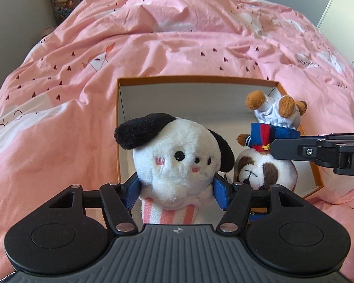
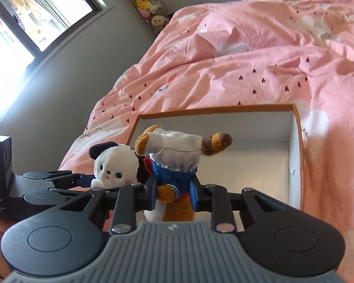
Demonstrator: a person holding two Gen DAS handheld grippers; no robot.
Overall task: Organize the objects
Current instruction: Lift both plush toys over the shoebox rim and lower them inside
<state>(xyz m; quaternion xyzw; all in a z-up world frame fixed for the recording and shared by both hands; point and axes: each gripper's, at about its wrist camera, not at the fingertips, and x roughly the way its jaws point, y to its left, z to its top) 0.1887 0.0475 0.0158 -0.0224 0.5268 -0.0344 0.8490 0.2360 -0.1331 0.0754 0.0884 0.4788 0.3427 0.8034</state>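
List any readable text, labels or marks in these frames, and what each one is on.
"Data Acquisition System": small white print on the left gripper body, right wrist view.
"DAS": larger letters above it, dim and partly cut off; uncertain.
Nothing readable on the white puppy plush, sailor bear plush or box.

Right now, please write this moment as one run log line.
left gripper: holds white dog plush | right gripper: holds bear plush upside down | box: empty

1. The white puppy plush (image 1: 177, 162) hides its striped lower body behind the left gripper (image 1: 177, 189).
2. The upside-down sailor dog plush (image 2: 174, 165) has its head tucked below the right gripper (image 2: 173, 194) in that gripper's own view.
3. The orange box (image 1: 200, 79) has its near wall covered by toys and grippers.
4. The plush toys in the corner (image 2: 146, 2) are too small to identify.
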